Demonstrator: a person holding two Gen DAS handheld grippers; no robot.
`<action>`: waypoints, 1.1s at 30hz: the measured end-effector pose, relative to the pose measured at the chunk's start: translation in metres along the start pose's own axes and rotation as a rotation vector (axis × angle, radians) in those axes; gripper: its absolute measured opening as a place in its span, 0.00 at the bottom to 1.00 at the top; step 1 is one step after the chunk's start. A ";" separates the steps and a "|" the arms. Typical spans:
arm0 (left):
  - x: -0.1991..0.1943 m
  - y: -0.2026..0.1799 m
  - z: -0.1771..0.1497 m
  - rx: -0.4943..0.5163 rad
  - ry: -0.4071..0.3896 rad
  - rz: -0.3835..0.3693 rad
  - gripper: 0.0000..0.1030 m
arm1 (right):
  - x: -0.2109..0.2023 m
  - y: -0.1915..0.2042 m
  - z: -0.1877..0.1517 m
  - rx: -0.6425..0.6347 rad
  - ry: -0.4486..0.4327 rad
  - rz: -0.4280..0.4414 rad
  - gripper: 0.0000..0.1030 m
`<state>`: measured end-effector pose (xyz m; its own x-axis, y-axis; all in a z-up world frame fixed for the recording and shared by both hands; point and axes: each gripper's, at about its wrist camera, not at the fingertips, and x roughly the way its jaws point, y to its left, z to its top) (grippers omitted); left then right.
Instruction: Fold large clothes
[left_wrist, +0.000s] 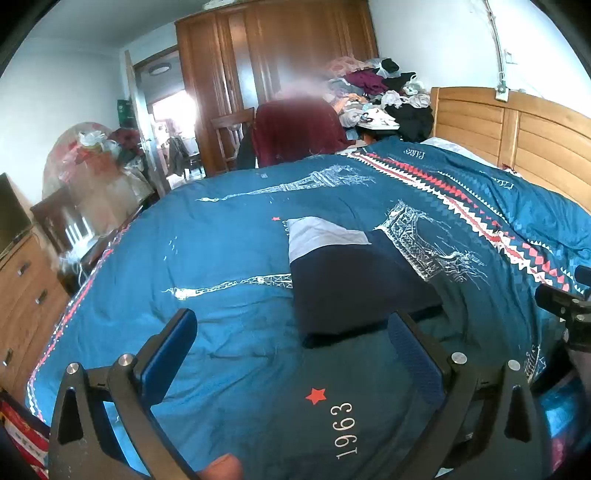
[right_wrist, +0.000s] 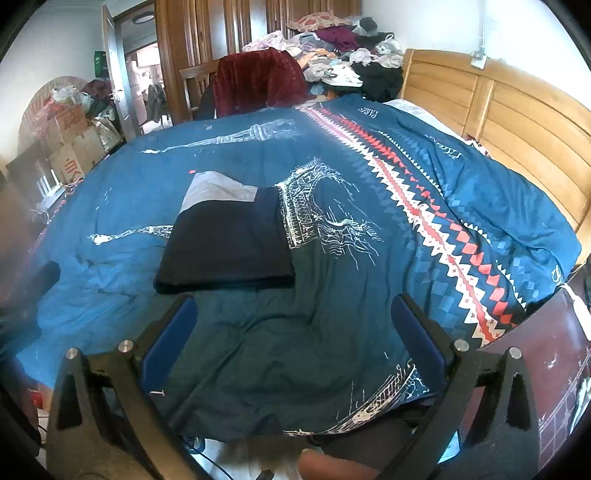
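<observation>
A folded garment (left_wrist: 347, 280) (right_wrist: 229, 240), dark navy with a light grey band at its far end, lies flat on the blue printed bedspread (left_wrist: 221, 258) (right_wrist: 369, 258). My left gripper (left_wrist: 291, 325) hovers open over the bedspread just in front of the garment, its right finger near the garment's near edge. My right gripper (right_wrist: 295, 306) is open too, a little back from the garment's near edge and to its right. Nothing sits between either pair of fingers. The other gripper's black body (left_wrist: 569, 310) shows at the right edge of the left wrist view.
A heap of unfolded clothes (left_wrist: 380, 92) (right_wrist: 340, 55) sits at the far side by the wooden headboard (left_wrist: 517, 136) (right_wrist: 498, 110). A chair with a maroon cover (left_wrist: 295, 133) (right_wrist: 258, 81) stands beyond the bed. Drawers (left_wrist: 22, 295) and boxes (right_wrist: 70, 147) line the left.
</observation>
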<state>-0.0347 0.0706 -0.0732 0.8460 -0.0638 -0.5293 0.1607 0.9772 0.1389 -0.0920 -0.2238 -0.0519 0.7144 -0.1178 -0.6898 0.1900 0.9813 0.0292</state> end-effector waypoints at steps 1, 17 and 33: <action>-0.001 0.000 0.000 0.001 -0.002 0.002 1.00 | -0.001 0.000 0.000 -0.001 0.000 0.001 1.00; -0.003 -0.001 0.000 0.006 -0.008 0.002 1.00 | 0.001 -0.004 0.000 -0.004 0.014 -0.005 1.00; -0.004 -0.001 0.000 0.003 -0.008 0.002 1.00 | 0.004 -0.006 -0.005 -0.002 0.025 -0.007 1.00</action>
<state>-0.0380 0.0694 -0.0711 0.8506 -0.0637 -0.5219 0.1608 0.9766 0.1428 -0.0937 -0.2298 -0.0587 0.6959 -0.1213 -0.7078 0.1941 0.9807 0.0228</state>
